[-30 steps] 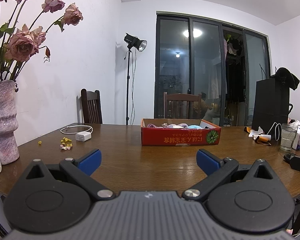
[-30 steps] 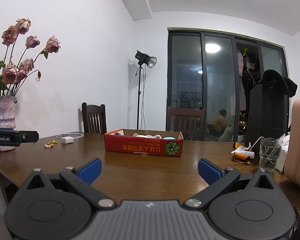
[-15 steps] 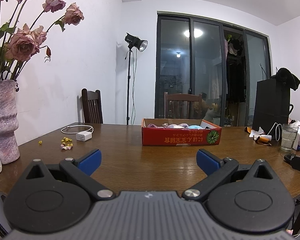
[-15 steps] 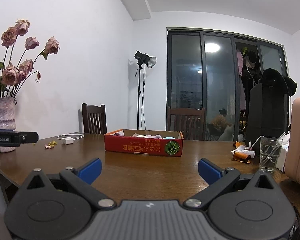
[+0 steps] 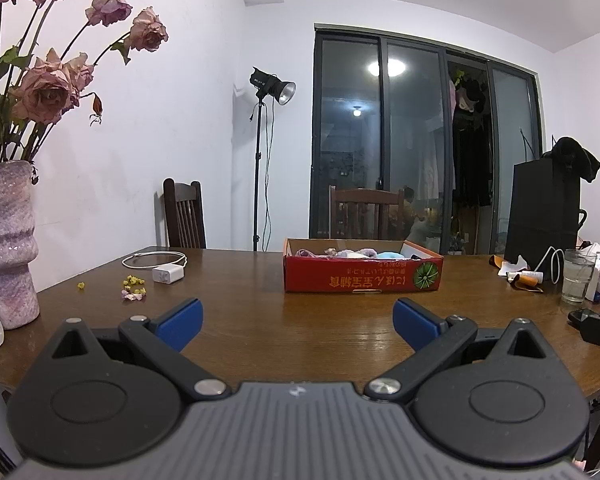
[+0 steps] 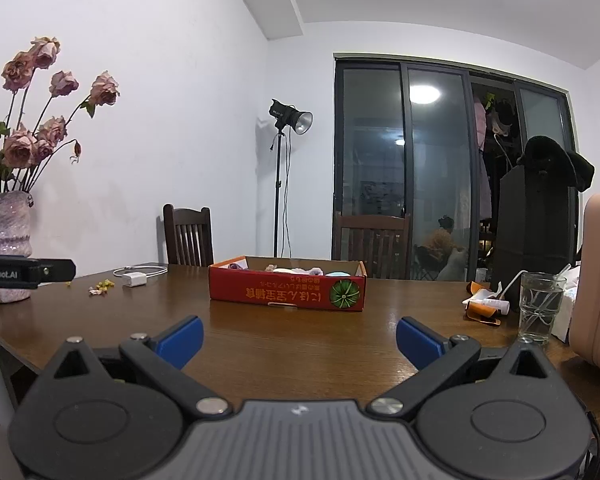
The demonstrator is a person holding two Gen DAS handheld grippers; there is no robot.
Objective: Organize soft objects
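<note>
Left gripper [image 5: 298, 318]: spread wide, its 2 blue-tipped fingers [image 5: 180, 322] far apart; holds nothing and touches nothing, poised above the near part of the wooden table [image 5: 300, 332].
Right gripper [image 6: 299, 338]: likewise spread wide, 2 blue pads [image 6: 418, 340] well apart; empty, over the near edge of the table, touching nothing.
Red cardboard box [image 5: 363, 276]: straight ahead of the left gripper, slightly to its right, well beyond the fingertips; from the right gripper [image 6: 287, 290] it lies ahead and a little to the left.
Soft objects [image 5: 350, 253]: inside the box, pale pink, lilac and light blue pieces just showing above the rim; what each one is cannot be told.
White charger with cable [image 5: 166, 274]: ahead and left of the left gripper, near small yellow and pink scraps [image 5: 133, 286].
Vase of dried roses [image 5: 6, 240]: far left of the left gripper, at the table edge.
Glass [image 6: 540, 307]: ahead and right of the right gripper, beside a pink case [image 6: 598, 280].
Other gripper seen: the left gripper's black body [image 6: 24, 273] shows at the left edge of the right wrist view.
</note>
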